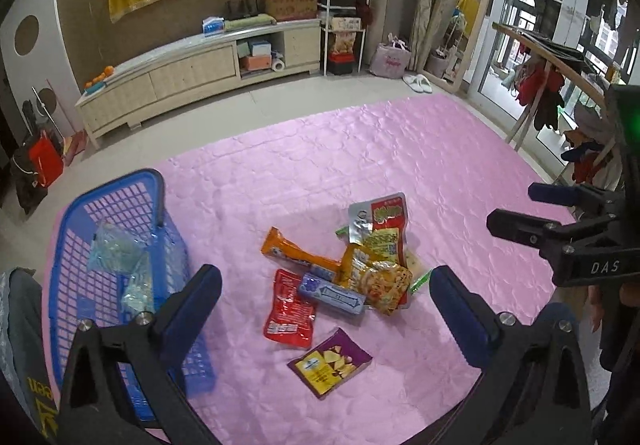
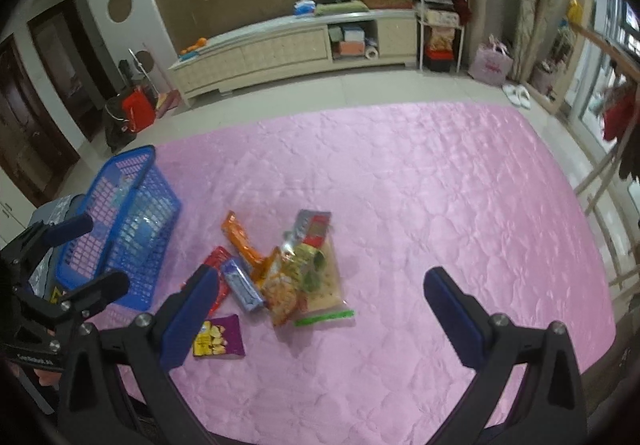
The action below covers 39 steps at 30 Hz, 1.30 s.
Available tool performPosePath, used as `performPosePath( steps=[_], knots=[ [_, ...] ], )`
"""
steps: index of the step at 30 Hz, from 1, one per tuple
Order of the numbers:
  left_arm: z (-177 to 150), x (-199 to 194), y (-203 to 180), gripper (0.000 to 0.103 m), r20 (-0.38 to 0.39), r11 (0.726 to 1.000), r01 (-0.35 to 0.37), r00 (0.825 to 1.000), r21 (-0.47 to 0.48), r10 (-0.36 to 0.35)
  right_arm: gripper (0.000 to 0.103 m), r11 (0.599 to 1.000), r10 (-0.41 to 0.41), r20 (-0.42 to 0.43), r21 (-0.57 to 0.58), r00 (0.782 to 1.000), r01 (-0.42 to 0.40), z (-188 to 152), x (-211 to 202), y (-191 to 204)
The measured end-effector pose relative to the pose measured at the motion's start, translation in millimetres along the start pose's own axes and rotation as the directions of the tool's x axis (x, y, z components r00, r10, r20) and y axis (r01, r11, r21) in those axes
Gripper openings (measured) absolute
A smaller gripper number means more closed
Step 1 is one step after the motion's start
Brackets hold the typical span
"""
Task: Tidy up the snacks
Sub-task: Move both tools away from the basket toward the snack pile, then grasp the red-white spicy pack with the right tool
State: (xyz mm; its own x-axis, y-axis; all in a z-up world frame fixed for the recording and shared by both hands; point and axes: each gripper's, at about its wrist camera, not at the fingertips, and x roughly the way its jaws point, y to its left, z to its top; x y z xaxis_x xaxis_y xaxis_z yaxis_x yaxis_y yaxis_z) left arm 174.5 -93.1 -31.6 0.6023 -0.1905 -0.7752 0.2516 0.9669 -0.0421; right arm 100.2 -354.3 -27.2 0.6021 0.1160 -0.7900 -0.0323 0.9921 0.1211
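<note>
Pink quilted mat (image 1: 360,149) has loads of bare space past the snack pile (image 1: 352,269) mid-mat. Blue basket (image 1: 116,245) at its left edge holds just clear plastic bags (image 1: 120,249). Left gripper (image 1: 326,297) and right gripper (image 2: 320,305) both hover spread wide, gripping nothing.

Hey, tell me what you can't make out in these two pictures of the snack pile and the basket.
- Blue basket: near end hidden by the left gripper, left wrist view.
- Red packet: mostly behind a finger of the right gripper, right wrist view.
- Packet lettering: too small and blurred, both views.
</note>
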Motion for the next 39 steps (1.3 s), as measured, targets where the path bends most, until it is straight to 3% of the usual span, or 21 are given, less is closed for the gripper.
performPosePath(
  steps=[5,7,10,17,23,28,31,39],
  knots=[
    [-1.2,18.8,-6.6,0.103,-0.032,1.0,0.007,0.999,0.007,-0.007,0.099,0.997,0.066,-0.076,0.046,0.995,-0.063,-4.3,26.8,-13.0],
    [-3.2,27.0,-11.5,0.103,-0.045,0.999,0.025,0.999,0.032,-0.023,0.091,0.997,0.074,-0.102,0.046,0.992,-0.069,-5.5,39.0,-13.8],
    [-6.9,41.6,-16.8,0.103,-0.066,0.998,-0.002,0.998,0.061,0.006,0.082,0.991,0.124,-0.153,0.062,0.98,-0.116,-4.9,61.0,-13.9],
    [-5.1,76.7,-5.4,0.103,-0.135,1.0,-0.016,0.991,0.009,0.017,0.075,0.981,0.179,-0.214,0.114,0.96,-0.157,3.6,105.7,-16.4],
    [-6.3,91.9,4.5,0.103,-0.163,1.0,-0.009,0.987,-0.022,0.006,0.054,0.97,0.218,-0.266,0.167,0.939,-0.178,9.2,139.9,-16.1],
    [-10.1,93.0,9.2,0.103,-0.174,0.999,0.005,0.985,-0.038,-0.011,0.028,0.969,0.225,-0.3,0.17,0.927,-0.181,8.6,154.8,-11.9],
    [-13.6,92.2,11.3,0.103,-0.174,0.999,0.019,0.984,-0.051,-0.027,0.017,0.973,0.219,-0.309,0.14,0.925,-0.183,7.7,158.1,-6.1],
    [-20.2,79.7,9.9,0.103,-0.155,0.999,0.016,0.988,-0.04,-0.022,0.014,0.97,0.231,-0.279,0.136,0.932,-0.2,1.5,140.6,-8.4]
  ],
)
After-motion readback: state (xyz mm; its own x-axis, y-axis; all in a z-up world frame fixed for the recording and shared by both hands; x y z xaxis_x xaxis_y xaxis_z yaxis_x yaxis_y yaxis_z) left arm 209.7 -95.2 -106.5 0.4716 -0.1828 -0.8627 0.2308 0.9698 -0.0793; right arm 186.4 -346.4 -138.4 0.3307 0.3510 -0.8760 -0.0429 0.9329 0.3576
